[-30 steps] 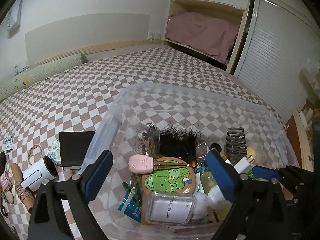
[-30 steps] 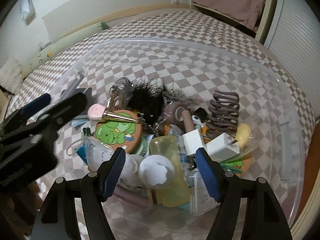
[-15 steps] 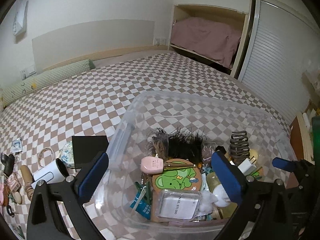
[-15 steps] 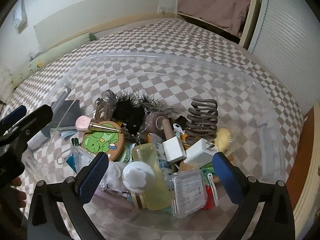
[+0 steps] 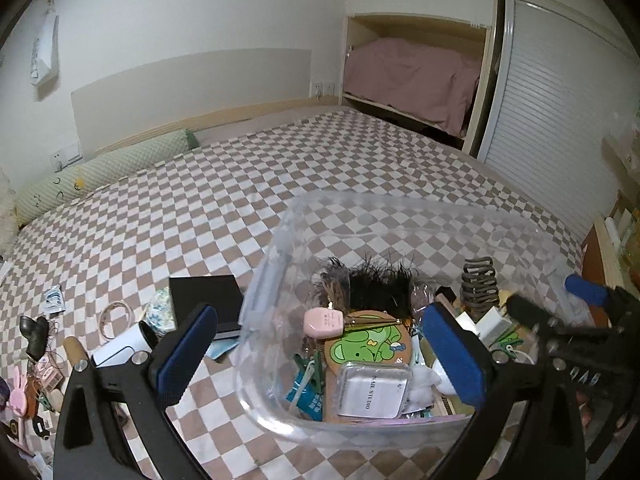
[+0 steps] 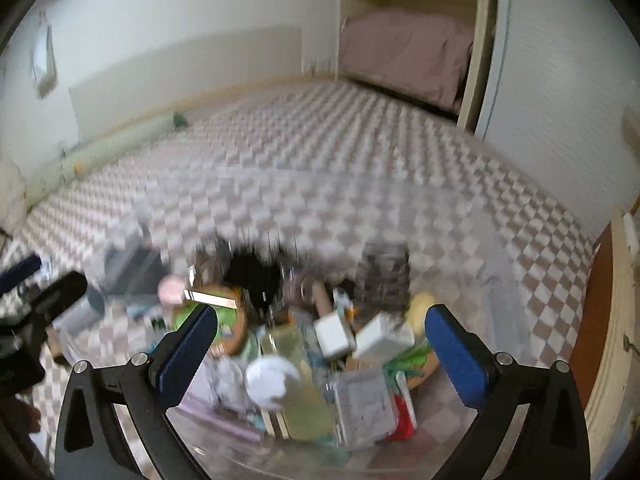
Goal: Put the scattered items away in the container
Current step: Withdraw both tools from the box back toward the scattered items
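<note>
Left wrist view: looks forward and down from close above the near rim of the clear plastic storage tub (image 5: 256, 364), which fills lower centre and right; headboard wall at top. Right wrist view: motion-blurred, same heading, close over the tub's contents. Shared: tub interior, brown-and-white checkered bed cover (image 5: 240, 200) (image 6: 320, 168), pink bedding alcove (image 5: 412, 76) at upper right.

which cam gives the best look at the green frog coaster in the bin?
Left wrist. The green frog coaster is sharp there, face up in the clear bin, its print readable, only its lower edge under a clear case. Right wrist is motion-blurred, and its own left finger covers most of the coaster.
</note>
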The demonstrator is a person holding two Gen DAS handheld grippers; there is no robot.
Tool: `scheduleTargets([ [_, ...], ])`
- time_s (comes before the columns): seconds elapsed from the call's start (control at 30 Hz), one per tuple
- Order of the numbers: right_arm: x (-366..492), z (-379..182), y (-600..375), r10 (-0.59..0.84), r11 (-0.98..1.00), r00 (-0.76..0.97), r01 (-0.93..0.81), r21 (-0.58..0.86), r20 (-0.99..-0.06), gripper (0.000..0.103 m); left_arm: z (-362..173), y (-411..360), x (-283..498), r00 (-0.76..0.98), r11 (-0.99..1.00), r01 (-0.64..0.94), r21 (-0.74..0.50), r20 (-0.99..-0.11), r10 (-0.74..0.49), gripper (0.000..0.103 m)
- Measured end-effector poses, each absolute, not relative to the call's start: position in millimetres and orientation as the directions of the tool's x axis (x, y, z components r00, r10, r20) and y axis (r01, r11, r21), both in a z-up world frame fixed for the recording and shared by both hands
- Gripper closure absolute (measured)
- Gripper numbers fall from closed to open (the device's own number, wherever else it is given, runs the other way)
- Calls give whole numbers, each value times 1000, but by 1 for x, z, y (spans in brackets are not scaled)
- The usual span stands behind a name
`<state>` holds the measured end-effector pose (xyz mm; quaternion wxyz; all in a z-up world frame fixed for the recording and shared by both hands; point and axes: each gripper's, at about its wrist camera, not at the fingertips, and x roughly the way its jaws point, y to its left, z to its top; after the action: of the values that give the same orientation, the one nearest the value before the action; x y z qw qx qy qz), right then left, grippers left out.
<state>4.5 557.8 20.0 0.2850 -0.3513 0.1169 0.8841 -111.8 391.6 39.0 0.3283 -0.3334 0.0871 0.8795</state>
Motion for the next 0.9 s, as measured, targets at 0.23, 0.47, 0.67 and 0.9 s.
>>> scheduleTargets([
  [0.23, 7, 37, 549, 449, -813, -645, -582, 17, -618, 0, 52, 366, -114, -588, -792, -606, -77, -626, 511, 0],
  [0.47, 0, 47, 524, 467, -843, -703, -537, -31, -536, 0, 61, 336, -117, -650, -835, -547, -67, -595, 473, 0],
  [0.67, -13, 52, 496, 427, -876, -770, -482, -6, -474, 0, 64, 299, -127, -688, -874, -478, -86, -582, 434, 0],
  [0.9, -33, 50, 464, 375, -905, -835, -423, 35, -404, 0, 60, 246, -140, -749, -922, -382, -61, -565, 348, 0],
])
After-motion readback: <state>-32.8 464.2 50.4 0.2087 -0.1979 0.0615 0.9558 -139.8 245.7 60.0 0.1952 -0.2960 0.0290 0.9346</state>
